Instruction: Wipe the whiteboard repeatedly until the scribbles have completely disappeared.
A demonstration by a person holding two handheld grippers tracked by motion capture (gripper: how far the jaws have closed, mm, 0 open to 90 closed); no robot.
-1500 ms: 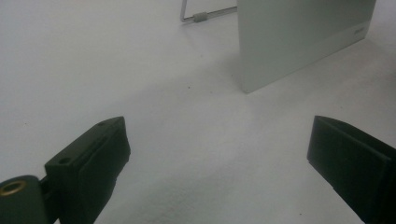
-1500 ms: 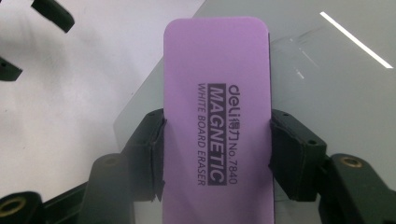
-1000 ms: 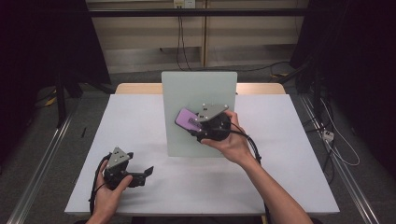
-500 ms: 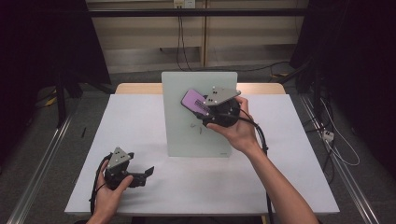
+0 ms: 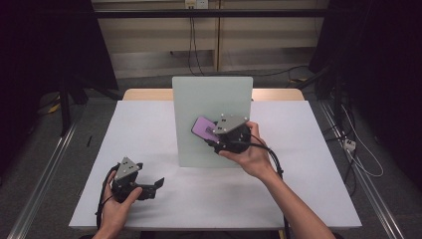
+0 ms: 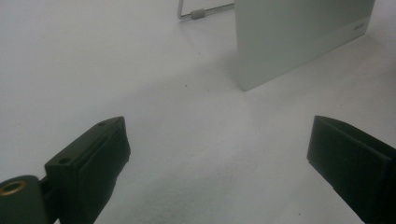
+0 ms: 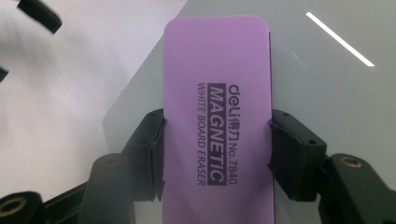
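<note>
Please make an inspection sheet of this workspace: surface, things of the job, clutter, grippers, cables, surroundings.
Surface: white table, bare around the board.
Job's things: purple whiteboard eraser held against the pale upright board; its label reads MAGNETIC WHITE BOARD ERASER.
Clutter: nothing seen.
Grippers: right gripper shut on the eraser's long sides; left gripper open, low over the table, holding nothing.
Cables: a black cable trails from the right gripper along the forearm; more cables lie on the floor at the right.
Surroundings: dark room, pale wall panels behind the table.
</note>
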